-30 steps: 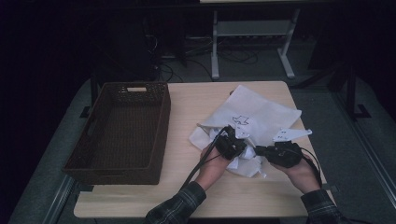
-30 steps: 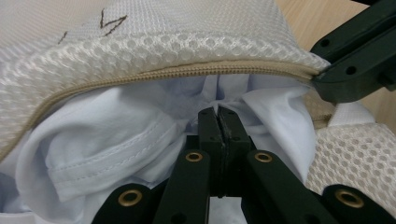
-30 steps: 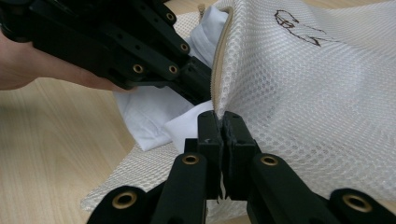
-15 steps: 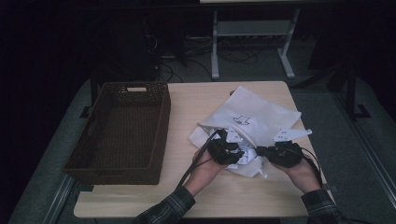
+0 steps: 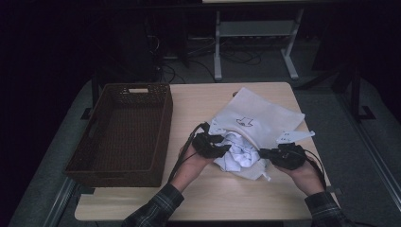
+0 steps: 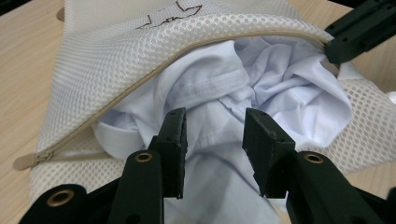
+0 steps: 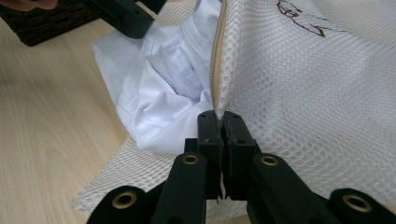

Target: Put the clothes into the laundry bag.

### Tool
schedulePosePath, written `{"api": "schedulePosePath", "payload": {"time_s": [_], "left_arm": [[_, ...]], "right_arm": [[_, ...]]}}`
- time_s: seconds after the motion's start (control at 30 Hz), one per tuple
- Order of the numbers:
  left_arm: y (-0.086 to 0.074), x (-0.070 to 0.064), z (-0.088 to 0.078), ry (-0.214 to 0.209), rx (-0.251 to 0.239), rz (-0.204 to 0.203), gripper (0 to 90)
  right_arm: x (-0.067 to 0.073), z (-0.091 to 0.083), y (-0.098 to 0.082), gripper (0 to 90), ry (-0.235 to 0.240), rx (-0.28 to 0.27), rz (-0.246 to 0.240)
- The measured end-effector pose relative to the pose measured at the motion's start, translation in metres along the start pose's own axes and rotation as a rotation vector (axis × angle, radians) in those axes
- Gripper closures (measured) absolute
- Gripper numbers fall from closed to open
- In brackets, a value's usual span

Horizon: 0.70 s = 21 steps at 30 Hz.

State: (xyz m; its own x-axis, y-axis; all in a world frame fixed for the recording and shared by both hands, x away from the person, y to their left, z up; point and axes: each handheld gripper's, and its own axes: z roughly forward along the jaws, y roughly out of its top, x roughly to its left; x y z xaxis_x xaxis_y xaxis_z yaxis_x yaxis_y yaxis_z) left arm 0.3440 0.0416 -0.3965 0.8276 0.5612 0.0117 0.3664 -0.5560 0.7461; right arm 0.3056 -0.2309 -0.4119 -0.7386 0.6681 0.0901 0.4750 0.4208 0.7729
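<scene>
The work in hand is stuffing a white shirt (image 6: 224,107) into a white mesh laundry bag (image 5: 265,118) that lies on the right half of the wooden table (image 5: 198,109), with a dark wicker basket (image 5: 124,130) standing well apart to its left. The shirt sits bunched in the mouth of the bag, part inside under the zip edge (image 6: 154,77) and part spilling out onto the table toward the person

The right gripper (image 7: 219,116) is clamped tight on the bag's upper rim right at the zip, holding the mouth up; it should keep that pinch and lift a little, so the opening stays a tunnel and not a flat slit. The left gripper (image 6: 214,140) has just been opening its jaws and now stands partly open just over the crumpled cloth, which lies between them but is not pressed by the pads (image 6: 173,140), so it holds nothing at this moment

To do this step well, the left gripper should go for a thick fold near the edge that spills out, not the part already under the mesh, close firmly on it, and push it deep along the table under the raised rim. Short bites and repeated pushes suit soft cloth better than one long shove, which probably drags the bag along. The risk is catching mesh together with shirt, so the jaws should close clear of the zip edge
</scene>
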Motion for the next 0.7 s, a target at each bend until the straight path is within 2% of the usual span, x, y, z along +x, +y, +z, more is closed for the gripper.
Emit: {"api": "schedulePosePath", "payload": {"time_s": [0.13,0.27,0.3,0.43,0.53,0.6,0.7], "left_arm": [[0.007,0.001,0.014,0.001,0.001,0.012,67.4],[0.013,-0.001,0.026,-0.007,0.003,0.03,88.1],[0.014,-0.003,0.029,-0.009,0.001,0.031,89.8],[0.025,-0.013,0.038,-0.018,-0.004,0.062,90.0],[0.028,-0.016,0.046,-0.017,-0.009,0.06,90.0],[0.034,-0.019,0.059,-0.024,-0.022,0.052,90.0],[0.036,-0.024,0.07,-0.032,-0.014,0.05,89.9]], "right_arm": [[0.0,0.0,0.0,86.3,0.001,0.0,-0.001],[0.0,0.0,0.0,86.3,0.0,0.0,-0.004],[0.0,0.0,0.0,86.3,0.0,0.0,-0.004],[0.0,0.0,0.0,86.3,0.002,-0.005,-0.005],[0.0,0.0,0.001,86.3,0.002,-0.006,-0.009],[0.001,0.0,0.001,86.3,0.002,-0.006,-0.011],[0.001,0.0,0.001,86.3,0.002,-0.005,-0.014]]}}
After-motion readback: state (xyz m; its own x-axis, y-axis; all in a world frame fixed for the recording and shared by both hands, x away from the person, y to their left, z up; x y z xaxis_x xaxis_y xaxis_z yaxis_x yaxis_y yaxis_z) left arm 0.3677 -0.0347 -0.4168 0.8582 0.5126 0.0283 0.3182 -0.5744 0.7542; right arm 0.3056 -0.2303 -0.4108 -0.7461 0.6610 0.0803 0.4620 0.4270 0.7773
